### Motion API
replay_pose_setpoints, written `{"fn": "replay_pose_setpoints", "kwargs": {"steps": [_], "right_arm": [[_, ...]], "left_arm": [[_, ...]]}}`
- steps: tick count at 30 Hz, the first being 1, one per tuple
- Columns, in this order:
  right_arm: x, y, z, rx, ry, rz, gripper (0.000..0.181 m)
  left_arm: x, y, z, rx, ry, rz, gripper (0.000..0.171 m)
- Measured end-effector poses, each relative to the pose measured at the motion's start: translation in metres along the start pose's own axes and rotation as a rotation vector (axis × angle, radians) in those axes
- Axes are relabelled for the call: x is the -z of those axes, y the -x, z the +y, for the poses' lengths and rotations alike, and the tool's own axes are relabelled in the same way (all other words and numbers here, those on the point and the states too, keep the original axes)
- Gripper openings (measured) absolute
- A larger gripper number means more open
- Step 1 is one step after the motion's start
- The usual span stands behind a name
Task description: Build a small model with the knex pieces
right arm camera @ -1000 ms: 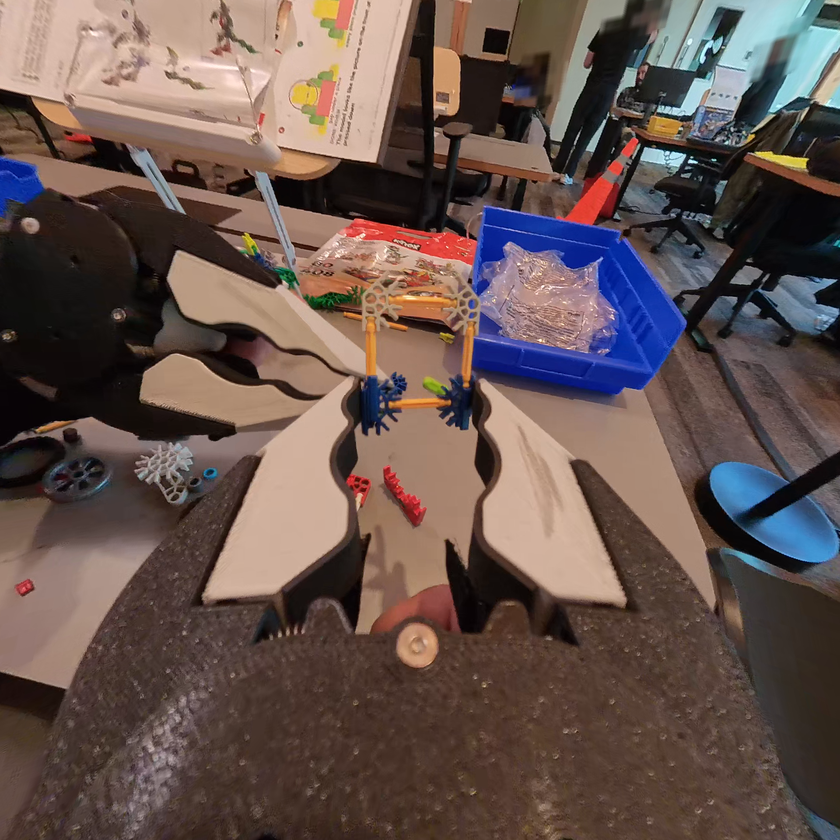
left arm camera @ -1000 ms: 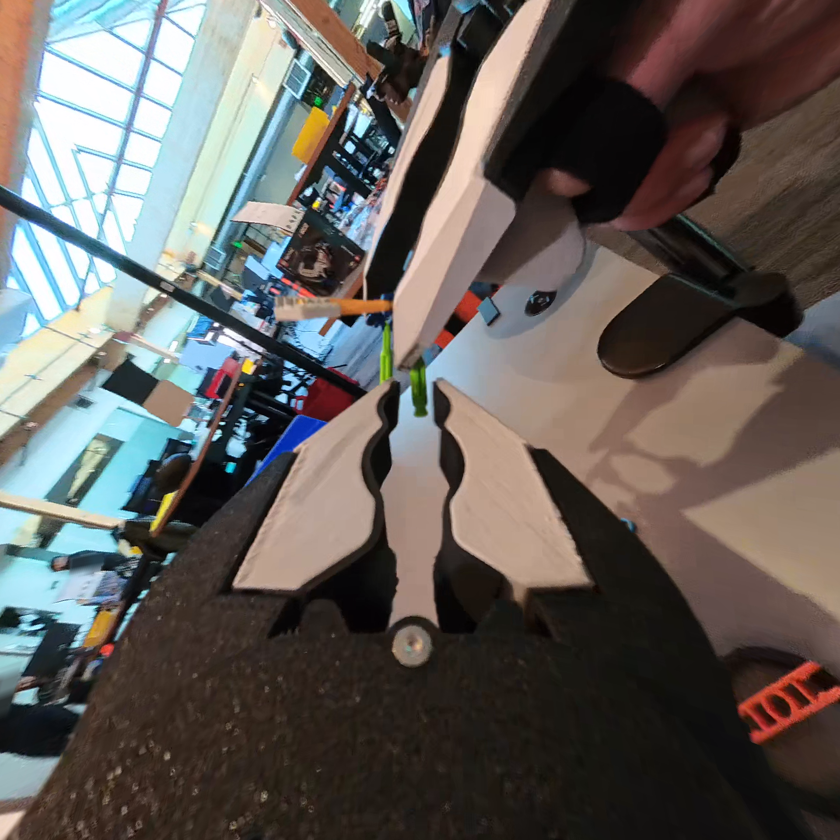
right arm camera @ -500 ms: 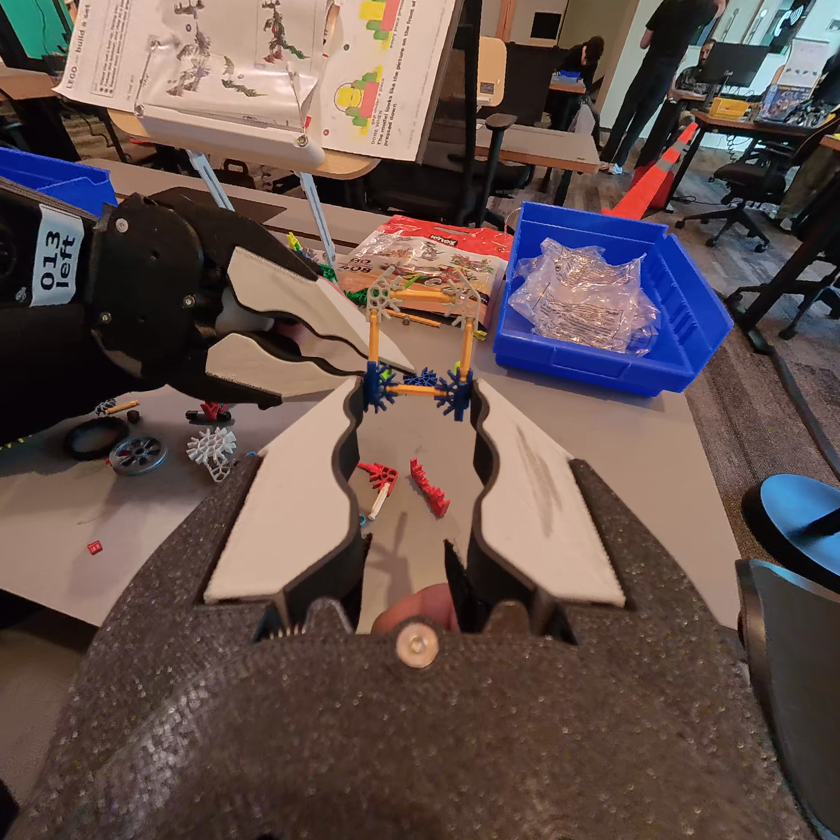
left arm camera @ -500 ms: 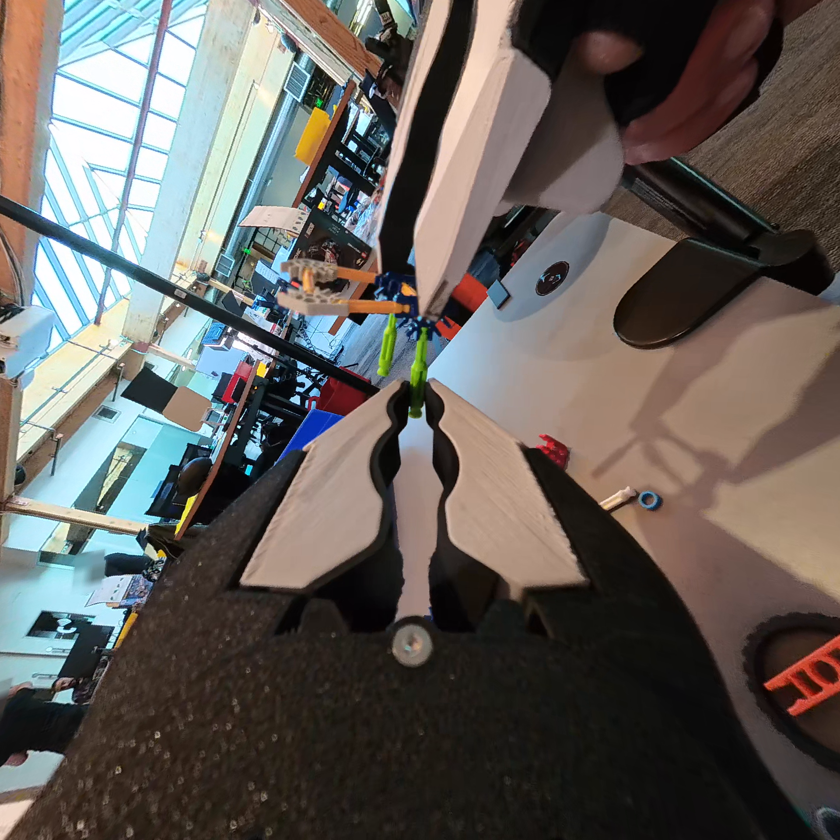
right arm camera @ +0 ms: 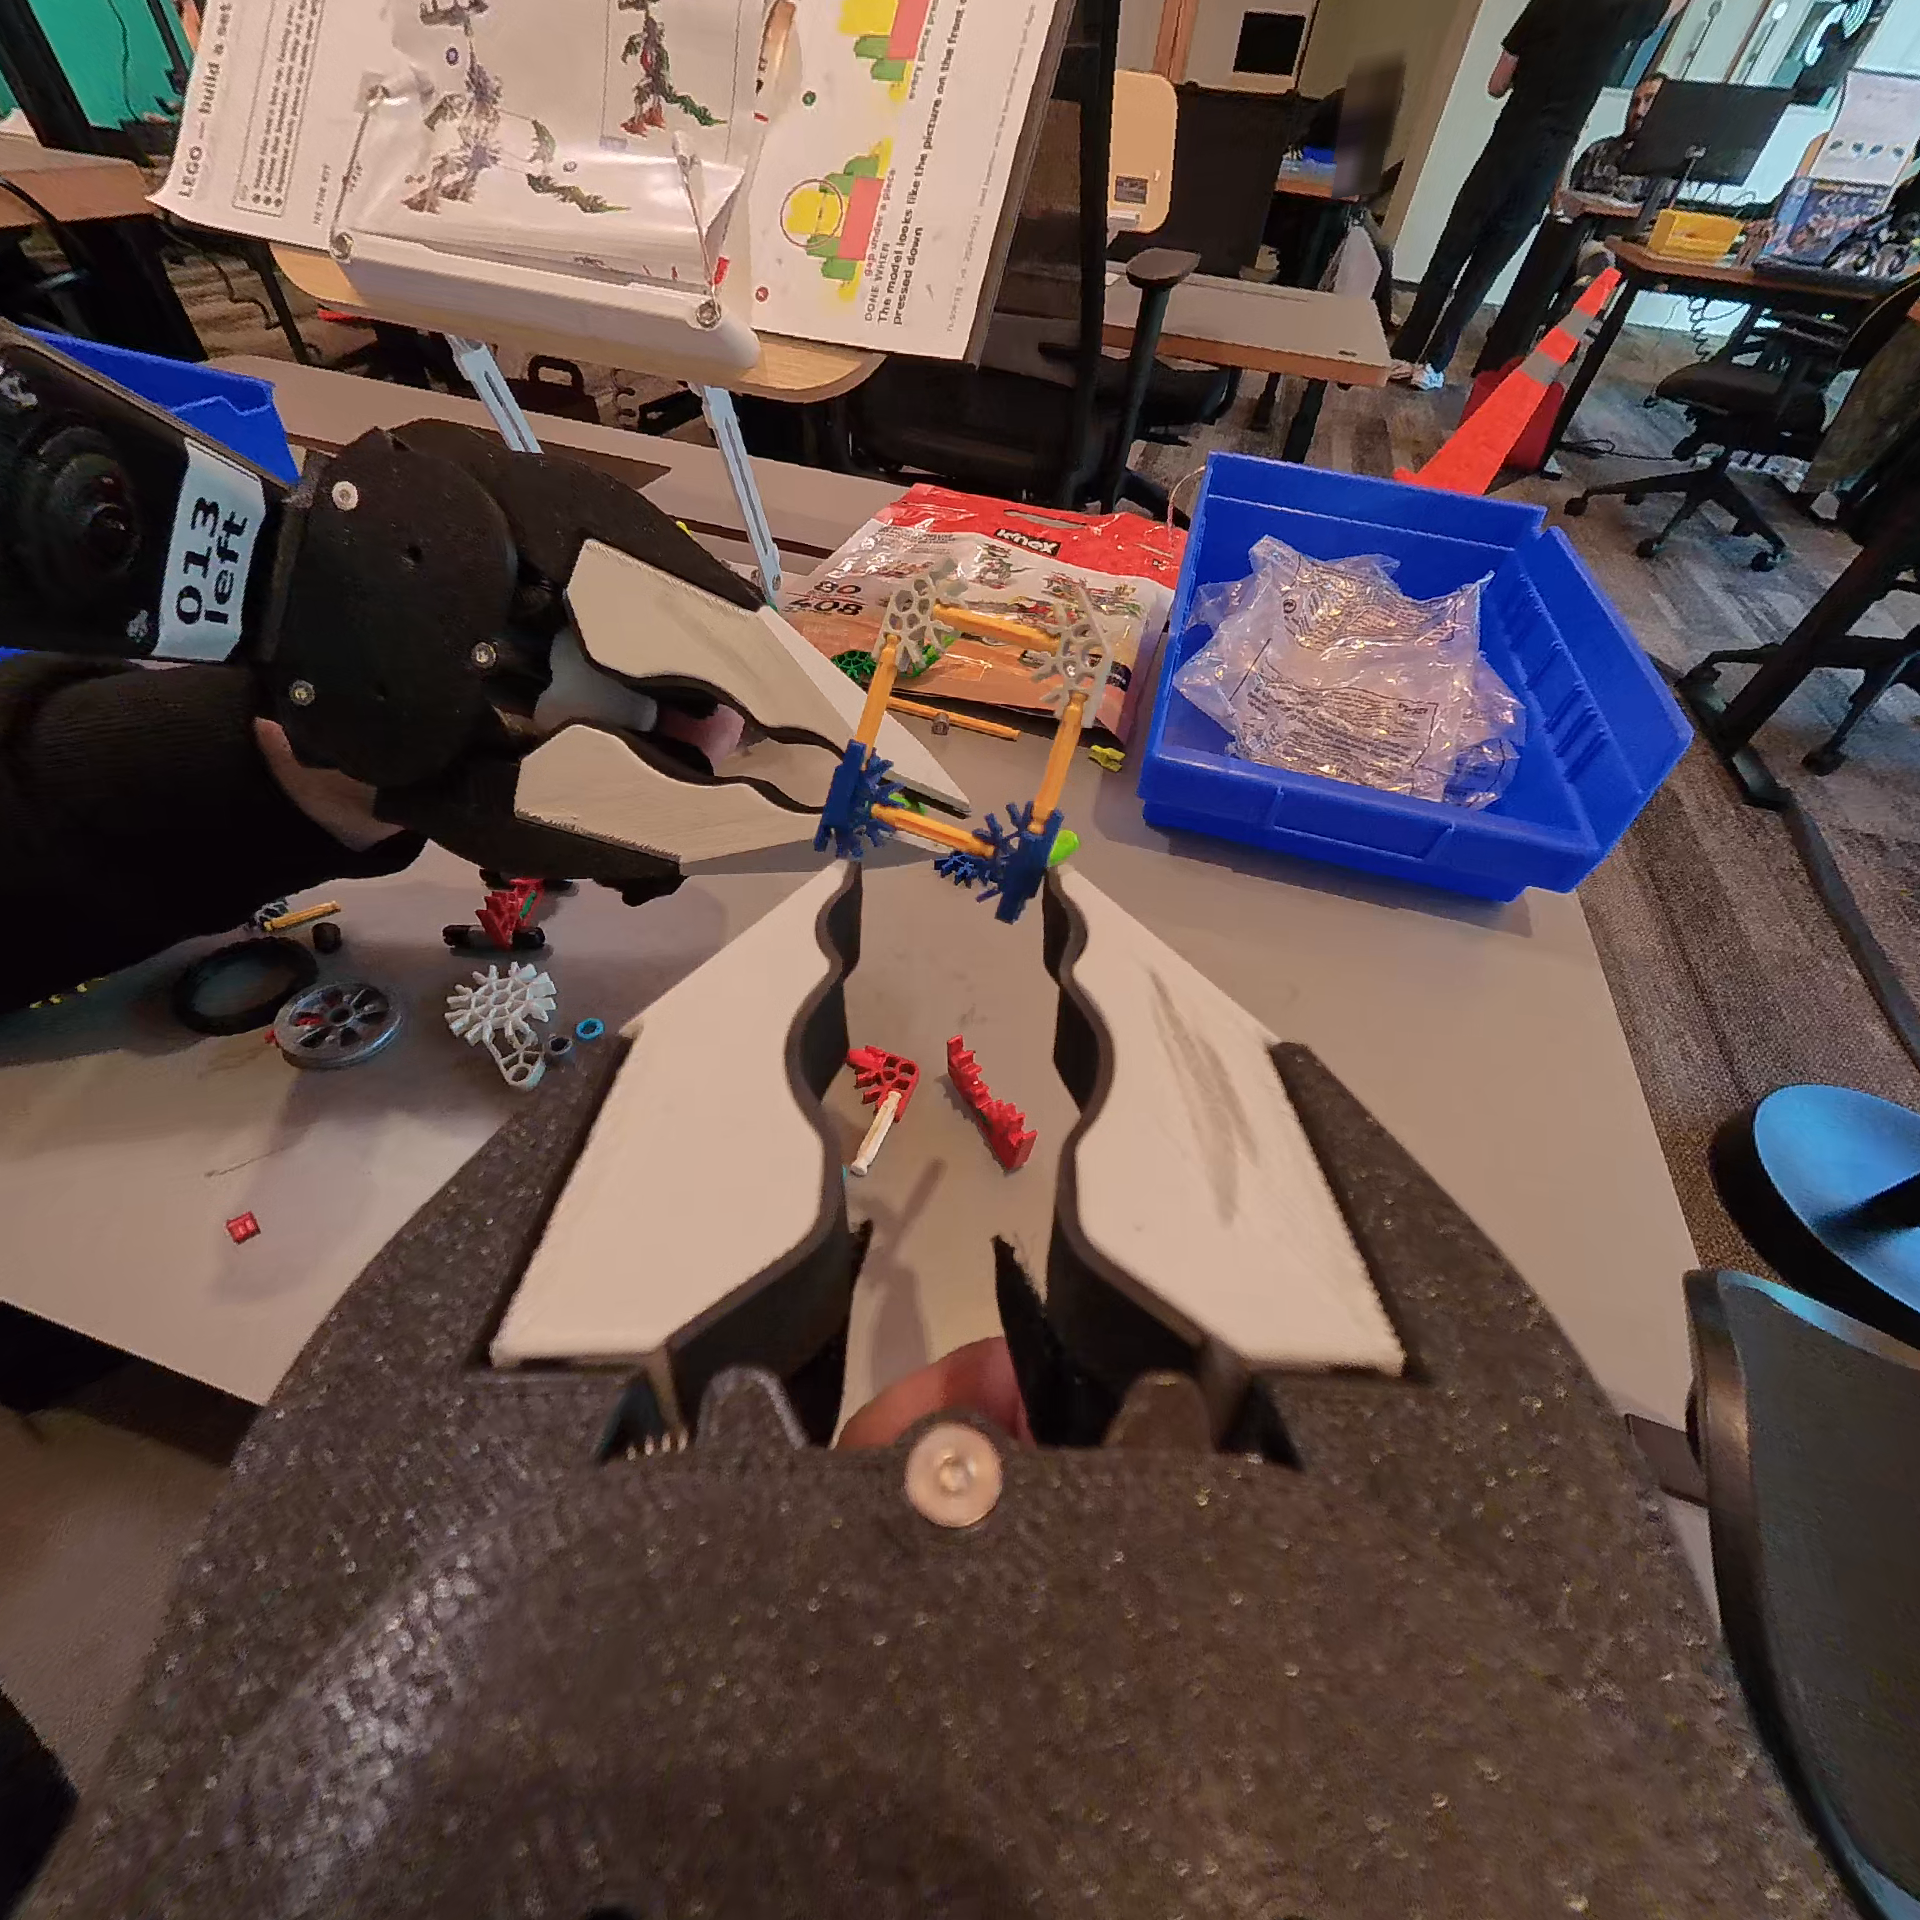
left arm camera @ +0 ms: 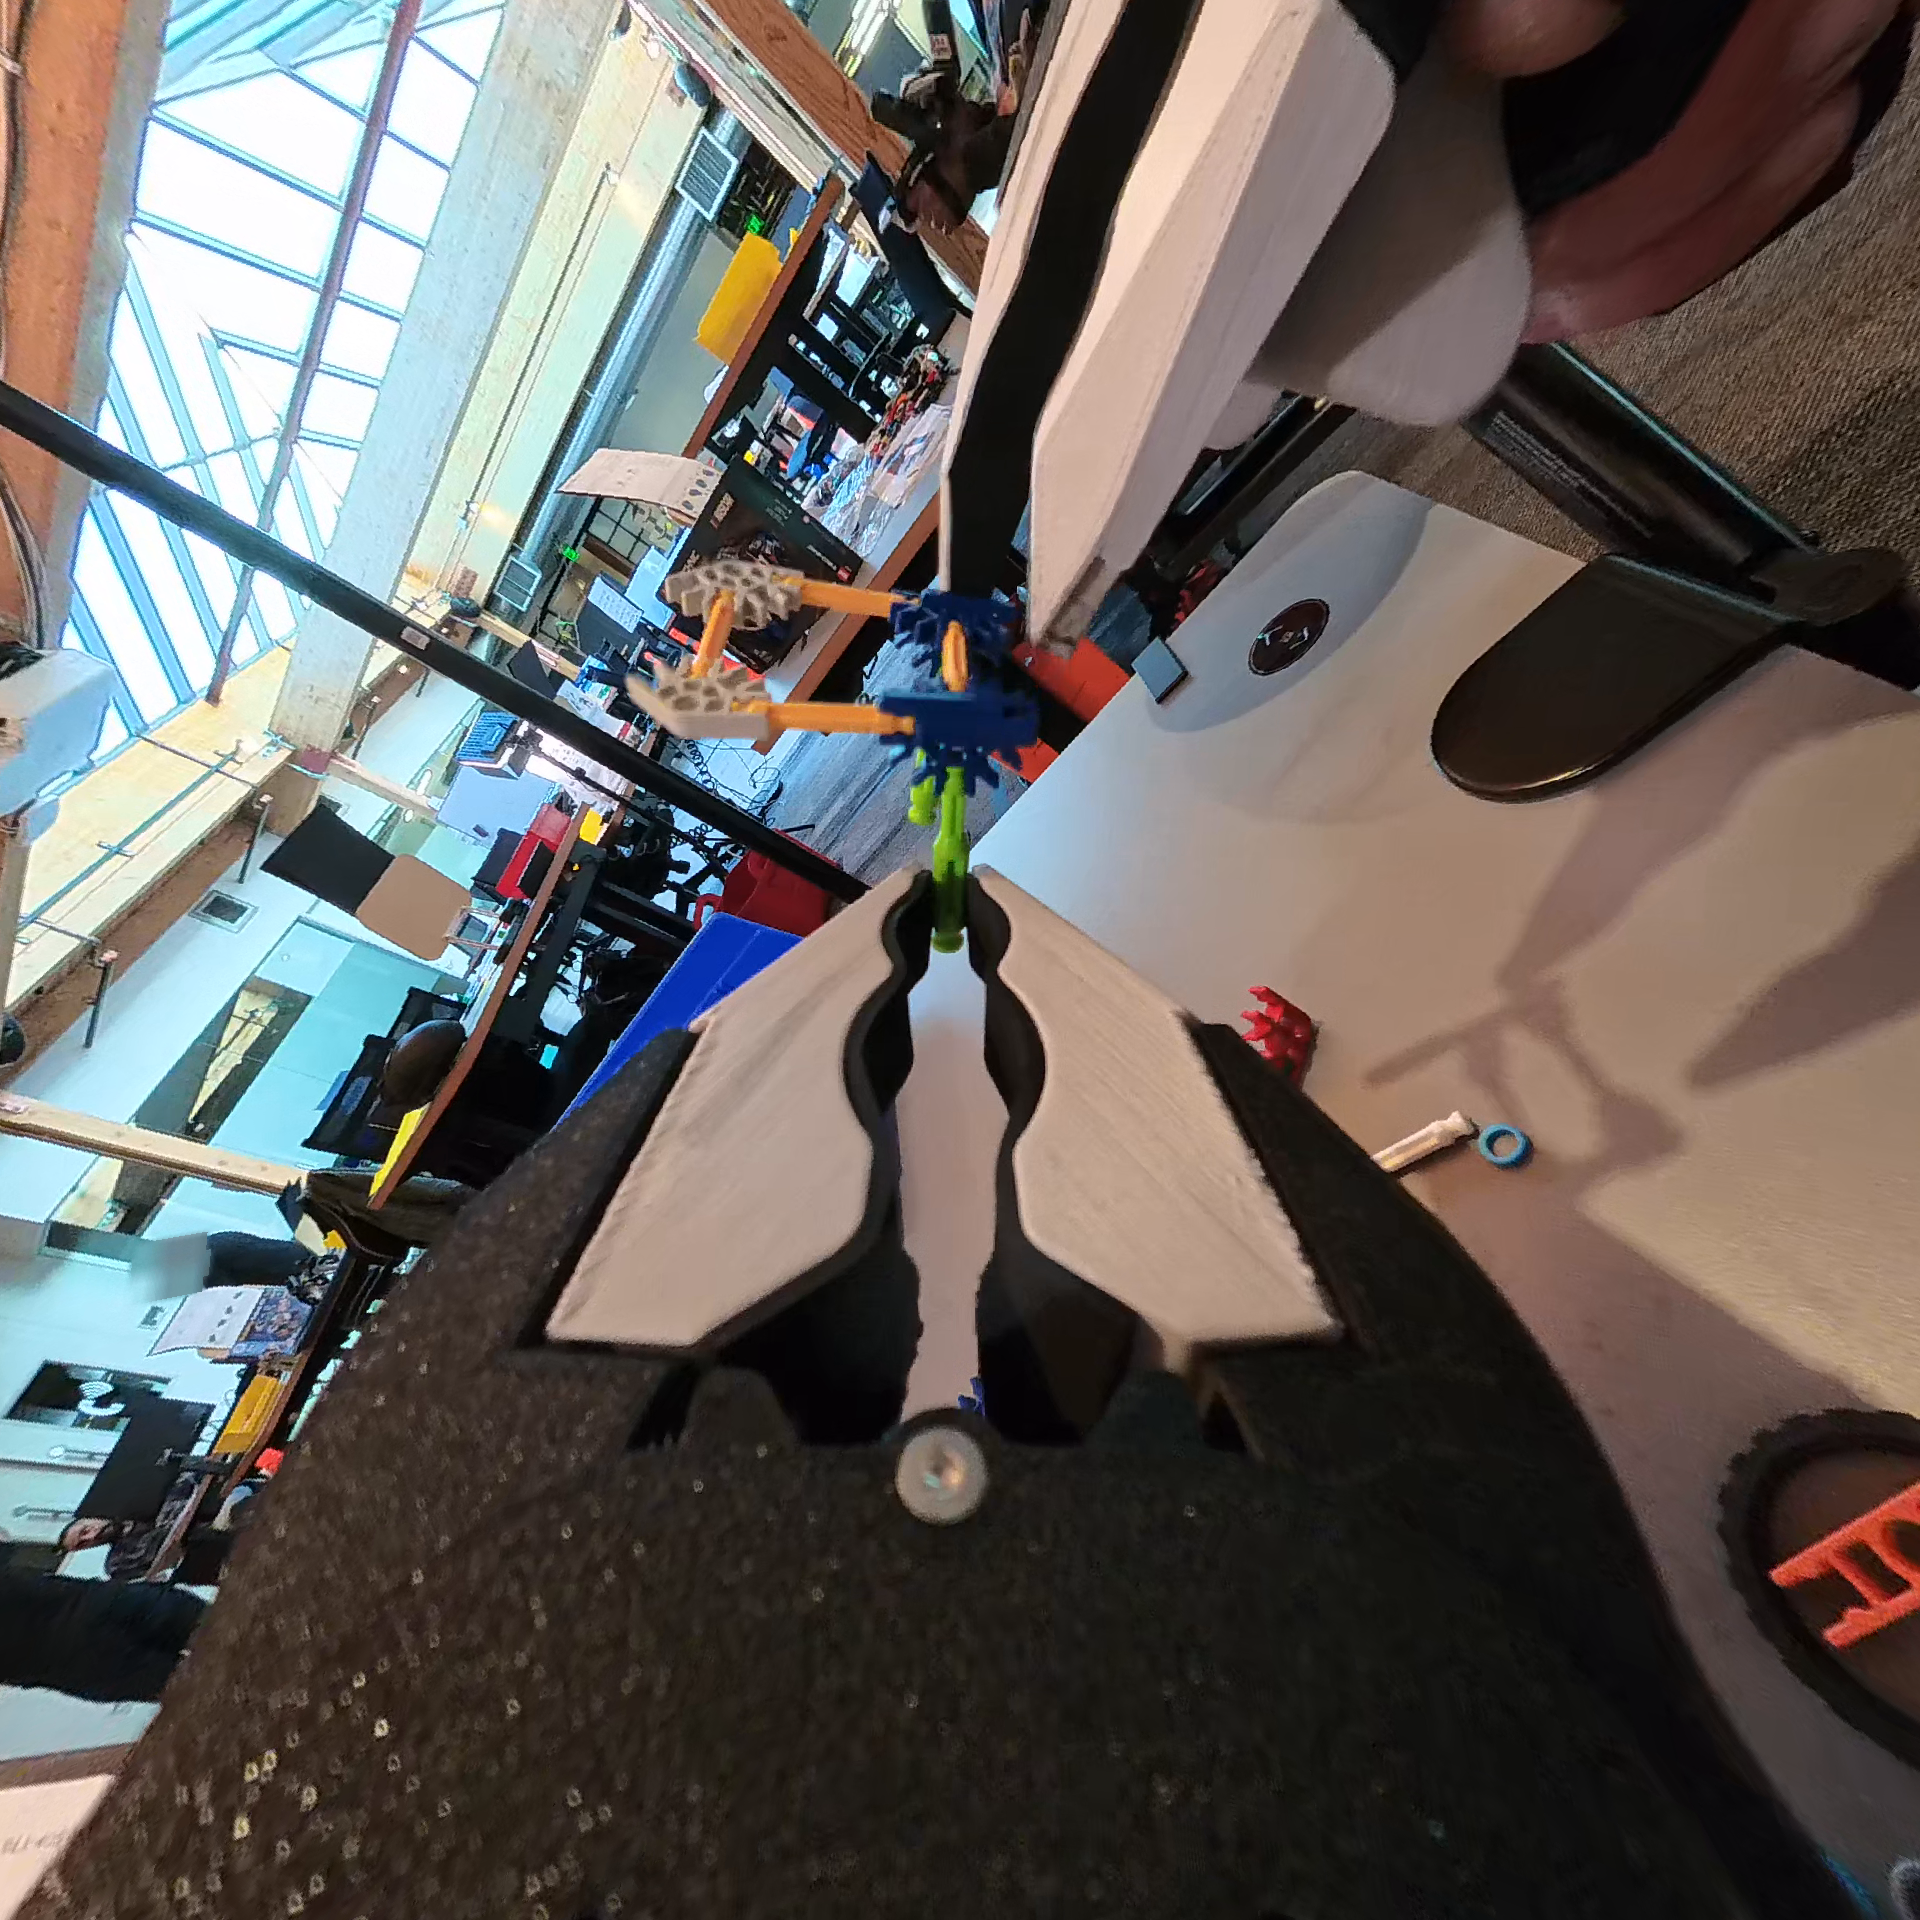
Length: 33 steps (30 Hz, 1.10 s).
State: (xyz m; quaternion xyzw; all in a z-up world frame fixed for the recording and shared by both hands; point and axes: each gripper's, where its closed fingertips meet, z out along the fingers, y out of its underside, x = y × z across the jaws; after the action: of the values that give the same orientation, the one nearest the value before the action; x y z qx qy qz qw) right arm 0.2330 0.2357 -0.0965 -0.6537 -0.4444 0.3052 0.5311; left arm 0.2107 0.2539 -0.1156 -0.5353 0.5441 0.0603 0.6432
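A small square frame of yellow rods with two blue connectors (right arm camera: 1003, 847) and two grey ones is held in the air over the grey table (right arm camera: 1351, 1039). My right gripper (right arm camera: 951, 878) pinches it at the very fingertips, a blue connector at each tip. My left gripper (left arm camera: 948, 894) is shut on a short green rod (left arm camera: 948, 883) whose far end meets the nearer blue connector (left arm camera: 956, 717). The left gripper also shows in the right wrist view (right arm camera: 914, 816), coming in from the left. The right gripper shows in the left wrist view (left arm camera: 1013, 613), coming down from above.
A blue bin (right arm camera: 1351, 831) holding a clear plastic bag stands at the back right, with a printed parts bag (right arm camera: 987, 582) beside it. Red pieces (right arm camera: 992, 1107), a white connector (right arm camera: 499, 1013), a wheel (right arm camera: 338, 1023) and a tyre (right arm camera: 239, 982) lie loose. Instruction sheets (right arm camera: 582, 156) stand behind. The tips of both grippers are at nearly the same place. Both grippers' tips are roughly 25 cm from the wheel (right arm camera: 338, 1023).
The frame has tilted and sits farther out at my right fingertips. My left gripper with the green rod has closed in on the blue connector. Both grippers have drawn back from the table.
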Motion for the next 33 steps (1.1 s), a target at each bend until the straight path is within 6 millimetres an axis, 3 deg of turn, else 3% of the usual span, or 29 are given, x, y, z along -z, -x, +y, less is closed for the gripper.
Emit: {"fn": "replay_pose_setpoints", "kwargs": {"steps": [27, 33], "right_arm": [[0.008, -0.001, 0.010, -0.002, 0.024, -0.004, 0.024], [0.012, -0.007, 0.008, -0.024, 0.012, 0.017, 0.025]], "left_arm": [[-0.003, -0.005, -0.002, -0.014, -0.012, -0.011, 0.002], [-0.001, -0.003, -0.008, 0.069, -0.052, 0.010, 0.003]]}}
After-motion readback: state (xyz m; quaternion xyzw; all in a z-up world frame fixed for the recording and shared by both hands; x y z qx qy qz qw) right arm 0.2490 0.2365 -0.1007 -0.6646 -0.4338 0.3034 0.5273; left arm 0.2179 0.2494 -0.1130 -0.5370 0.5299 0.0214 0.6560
